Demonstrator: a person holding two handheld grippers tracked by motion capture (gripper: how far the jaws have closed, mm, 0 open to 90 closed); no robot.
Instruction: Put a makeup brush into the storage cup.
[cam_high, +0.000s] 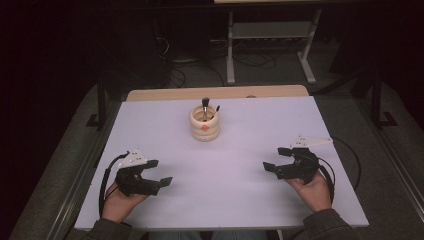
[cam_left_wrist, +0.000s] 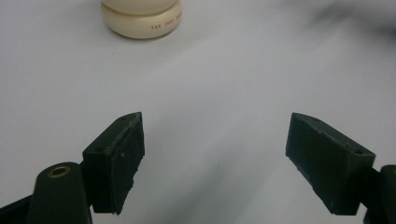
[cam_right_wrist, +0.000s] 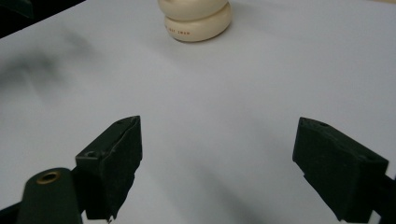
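One cream ribbed holder (cam_high: 205, 125) stands upright toward the far middle of the white surface (cam_high: 240, 165), with two brushes (cam_high: 205, 106) standing in it. It is well apart from both grippers. The left gripper (cam_high: 156, 172) rests low at the near left, its two fingers (cam_left_wrist: 116, 161) spread wide and holding nothing. The right gripper (cam_high: 276, 159) sits at the near right, its two fingers (cam_right_wrist: 112, 165) likewise wide apart and empty.

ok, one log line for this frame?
left tool: open, empty | right tool: open, empty | ribbed cream pot: upright, brushes inside, untouched | white table
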